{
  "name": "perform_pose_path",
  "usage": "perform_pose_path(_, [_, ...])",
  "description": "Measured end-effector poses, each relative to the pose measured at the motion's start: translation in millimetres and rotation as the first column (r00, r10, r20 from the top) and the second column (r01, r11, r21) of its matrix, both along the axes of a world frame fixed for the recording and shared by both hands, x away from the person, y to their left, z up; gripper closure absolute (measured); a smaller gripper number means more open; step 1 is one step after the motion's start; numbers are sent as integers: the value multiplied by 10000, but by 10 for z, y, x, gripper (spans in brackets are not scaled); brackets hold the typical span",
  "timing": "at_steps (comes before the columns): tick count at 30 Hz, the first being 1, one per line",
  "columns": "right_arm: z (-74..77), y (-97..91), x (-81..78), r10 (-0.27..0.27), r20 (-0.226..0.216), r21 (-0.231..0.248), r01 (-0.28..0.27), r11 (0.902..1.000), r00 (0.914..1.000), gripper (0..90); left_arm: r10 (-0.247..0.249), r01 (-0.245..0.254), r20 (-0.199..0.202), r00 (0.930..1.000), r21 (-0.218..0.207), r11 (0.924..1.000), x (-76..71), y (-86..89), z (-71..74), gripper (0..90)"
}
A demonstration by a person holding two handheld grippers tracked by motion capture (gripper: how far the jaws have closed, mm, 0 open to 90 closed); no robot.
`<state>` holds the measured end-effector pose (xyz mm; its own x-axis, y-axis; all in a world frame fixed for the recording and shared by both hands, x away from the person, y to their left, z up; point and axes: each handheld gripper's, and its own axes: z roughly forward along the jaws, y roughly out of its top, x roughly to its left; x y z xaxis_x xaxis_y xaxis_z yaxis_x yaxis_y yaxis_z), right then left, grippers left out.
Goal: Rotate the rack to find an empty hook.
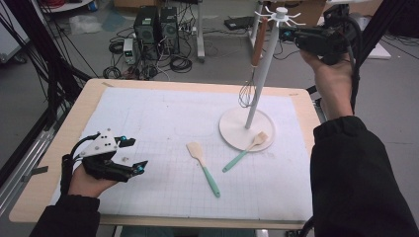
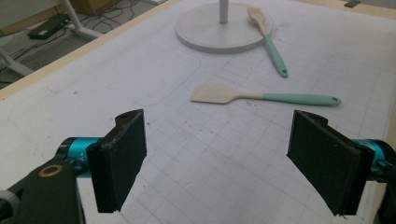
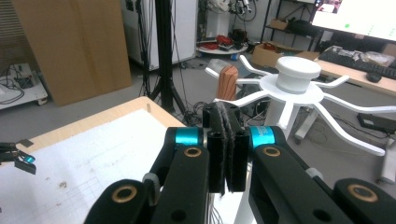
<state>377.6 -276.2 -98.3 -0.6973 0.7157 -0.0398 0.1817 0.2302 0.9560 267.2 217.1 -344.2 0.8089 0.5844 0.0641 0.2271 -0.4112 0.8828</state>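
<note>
Squinted at all three views and there's honestly no readable text anywhere. The white mat (image 1: 163,118) on the table only has a faint printed grid, no numbers or letters I can make out. The monitor (image 3: 359,16) far right in the right gripper view shows a bright page, but it's way too blurry to read. No labels or brands I can make out on anything else.

A pale wooden counter (image 1: 59,148) carries a white gridded mat (image 1: 158,118); on it rest a rack's round base (image 1: 232,129) and two teal-handled spatulas (image 1: 203,168) (image 1: 244,150).
</note>
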Motion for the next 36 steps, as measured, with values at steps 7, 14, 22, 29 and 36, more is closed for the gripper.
perform_pose_path(7, [-2, 8, -13, -2, 32, 9, 2, 10000, 10000, 893, -7, 7, 4, 10000, 8, 10000, -2, -2, 3, 197])
perform_pose_path(14, [-38, -59, -68, 96, 10, 311, -96, 9995, 10000, 872, -6, 6, -10, 10000, 15, 10000, -2, -1, 2, 196])
perform_pose_path(22, [-128, -124, -149, 388, -52, 558, -385, 9977, 9992, 782, -4, 4, -6, 10000, 39, 10000, 0, 4, 2, 196])
perform_pose_path(29, [-220, -140, -214, 635, -86, 613, -628, 9961, 9979, 710, 34, -33, -34, 10000, 49, 10000, 6, 4, -9, 196])
perform_pose_path(36, [-299, -107, -252, 827, -252, 561, -812, 9951, 9963, 650, 28, -28, -31, 10000, 22, 10000, 12, 17, -13, 196])
